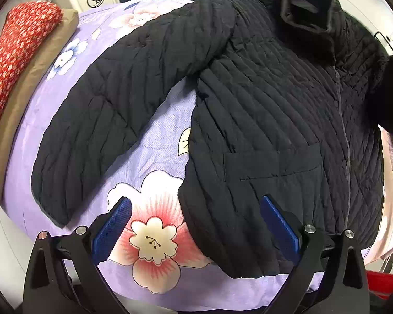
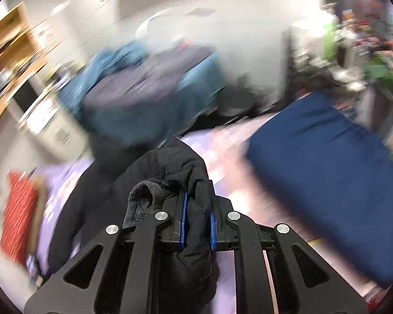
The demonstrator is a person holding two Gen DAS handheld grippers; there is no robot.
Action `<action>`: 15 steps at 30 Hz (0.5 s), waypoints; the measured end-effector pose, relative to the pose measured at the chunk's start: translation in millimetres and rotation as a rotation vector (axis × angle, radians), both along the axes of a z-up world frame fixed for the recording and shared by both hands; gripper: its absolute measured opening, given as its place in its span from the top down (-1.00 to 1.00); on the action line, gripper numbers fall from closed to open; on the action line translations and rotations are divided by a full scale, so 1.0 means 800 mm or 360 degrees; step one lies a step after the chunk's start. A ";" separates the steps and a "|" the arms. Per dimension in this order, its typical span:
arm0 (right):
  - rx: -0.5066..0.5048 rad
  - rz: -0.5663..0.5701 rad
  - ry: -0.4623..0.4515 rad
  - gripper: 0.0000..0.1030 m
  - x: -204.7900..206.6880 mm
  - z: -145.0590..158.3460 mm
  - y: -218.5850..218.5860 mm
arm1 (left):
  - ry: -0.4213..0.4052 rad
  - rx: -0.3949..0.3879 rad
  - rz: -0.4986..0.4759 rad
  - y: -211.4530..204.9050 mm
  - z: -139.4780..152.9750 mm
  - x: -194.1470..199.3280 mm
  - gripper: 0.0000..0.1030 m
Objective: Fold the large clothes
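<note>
Our left gripper [image 1: 195, 222] hovers wide open over the jacket [image 1: 262, 110] hem; our right gripper [image 2: 197, 222] pinches its sleeve [image 2: 194, 183].

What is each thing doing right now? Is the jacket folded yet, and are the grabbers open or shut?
Black jacket: spread flat, front up, zipped, not folded.
Near sleeve: lying out to the side on the bedspread.
Other sleeve: lifted, pinched at the cuff end.
Left hand-held gripper: open, holding nothing.
Right hand-held gripper: shut on the sleeve.
Red spotted cloth: folded, set aside.
</note>
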State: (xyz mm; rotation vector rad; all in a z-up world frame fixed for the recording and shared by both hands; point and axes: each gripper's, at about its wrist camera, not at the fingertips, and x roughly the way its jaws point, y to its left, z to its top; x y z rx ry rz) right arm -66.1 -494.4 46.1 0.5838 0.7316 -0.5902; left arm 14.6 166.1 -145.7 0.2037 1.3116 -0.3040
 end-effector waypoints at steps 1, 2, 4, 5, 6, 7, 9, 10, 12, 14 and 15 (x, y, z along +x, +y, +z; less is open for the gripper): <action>0.0088 -0.0152 -0.0039 0.66 -0.011 0.000 -0.039 | -0.0001 0.0001 0.0012 0.000 0.001 0.000 -0.87; 0.0165 -0.0263 -0.0080 0.52 -0.020 -0.005 -0.065 | -0.0002 0.0000 0.0026 0.001 0.001 -0.001 -0.87; 0.0274 -0.0541 -0.0205 -0.11 -0.050 -0.005 -0.111 | -0.0008 -0.0006 0.0059 0.004 0.003 -0.004 -0.87; 0.0255 -0.0644 -0.0236 -0.53 -0.059 -0.005 -0.120 | -0.0009 -0.0007 0.0072 0.005 0.003 -0.005 -0.87; 0.0212 -0.0734 -0.0264 -0.55 -0.069 -0.001 -0.123 | -0.0004 -0.0008 0.0092 0.008 0.002 -0.006 -0.87; 0.0196 -0.0747 -0.0280 -0.55 -0.072 -0.001 -0.124 | 0.0002 -0.0007 0.0104 0.010 0.001 -0.006 -0.87; 0.0171 -0.0668 -0.0286 -0.56 -0.069 -0.003 -0.111 | 0.0020 -0.0010 0.0130 0.015 -0.003 -0.007 -0.87; 0.0154 -0.0624 -0.0270 -0.56 -0.069 -0.005 -0.099 | 0.0028 -0.0011 0.0137 0.018 -0.005 -0.008 -0.87; 0.0143 -0.0454 -0.0228 -0.62 -0.063 -0.020 -0.066 | 0.0045 -0.0005 0.0145 0.022 -0.010 -0.008 -0.87; 0.0165 -0.0253 -0.0142 -0.64 -0.051 -0.039 -0.028 | 0.0056 -0.0010 0.0142 0.028 -0.014 -0.006 -0.87; 0.0201 -0.0098 -0.0061 -0.64 -0.042 -0.062 -0.005 | 0.0060 -0.0018 0.0139 0.031 -0.015 -0.004 -0.87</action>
